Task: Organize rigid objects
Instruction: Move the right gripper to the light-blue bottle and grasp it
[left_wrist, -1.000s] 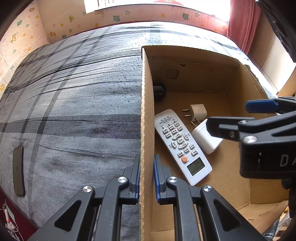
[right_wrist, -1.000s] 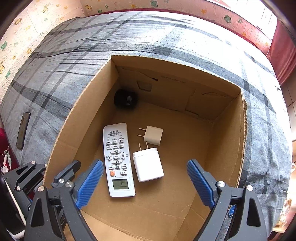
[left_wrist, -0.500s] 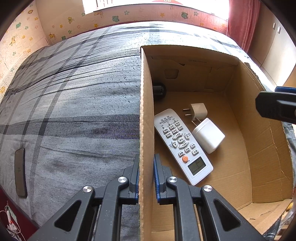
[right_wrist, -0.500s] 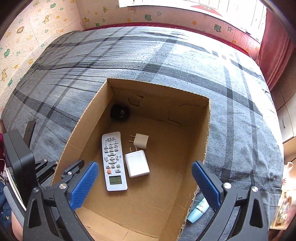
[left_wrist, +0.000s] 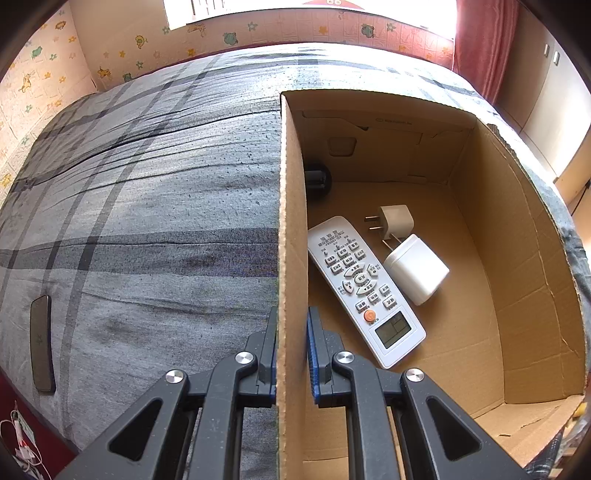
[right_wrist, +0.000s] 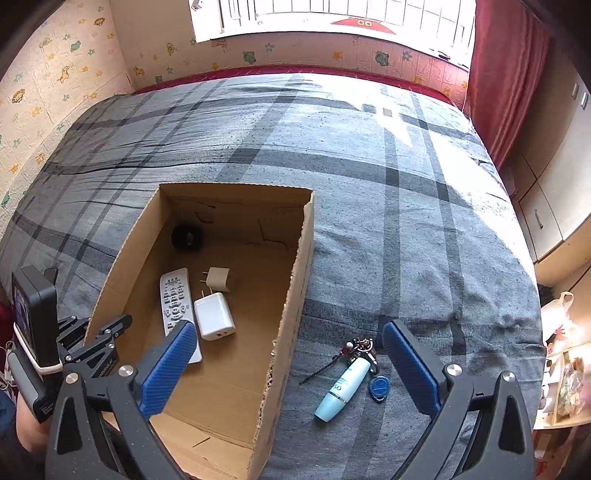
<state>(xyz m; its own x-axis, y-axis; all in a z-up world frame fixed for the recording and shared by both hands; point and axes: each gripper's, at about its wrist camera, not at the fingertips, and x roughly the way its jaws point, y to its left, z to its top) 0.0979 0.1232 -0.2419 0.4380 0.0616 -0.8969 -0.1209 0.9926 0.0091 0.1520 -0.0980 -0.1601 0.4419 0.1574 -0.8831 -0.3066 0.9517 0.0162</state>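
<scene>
Left wrist view: the left gripper (left_wrist: 291, 354) has its jaws pinching the near end of the cardboard box's left wall (left_wrist: 291, 229), one blue pad outside and one inside. Inside the cardboard box (left_wrist: 517, 258), just right of that wall, a white remote control (left_wrist: 364, 288) lies flat with its long axis running from the box's far left toward the near right, display end nearest the jaws. A large white charger (left_wrist: 417, 269) sits touching or just beside the remote's right edge, and a small white plug adapter (left_wrist: 395, 221) lies just beyond it. A dark round object (left_wrist: 317, 177) rests in the box's far left corner, too shadowed to name. A dark flat strip (left_wrist: 40, 343) lies on the bed (left_wrist: 147, 184), well left of the box.

Right wrist view: the right gripper (right_wrist: 291, 373) has its jaws spread wide with nothing between the pads. What is left to pack lies outside the box, on the bed just right of its right wall (right_wrist: 291, 314): a pale blue tube (right_wrist: 343, 387) with its long axis running from near left to far right, a bunch of keys (right_wrist: 360, 349) at its far end, and a blue round fob (right_wrist: 379, 387) just right of it. These sit below and between the spread jaws, toward the right one, so the right hand looks far nearer to them than the left, which is busy steadying the box. I judge the tube's slant calls for the jaws to close across its narrow width.
</scene>
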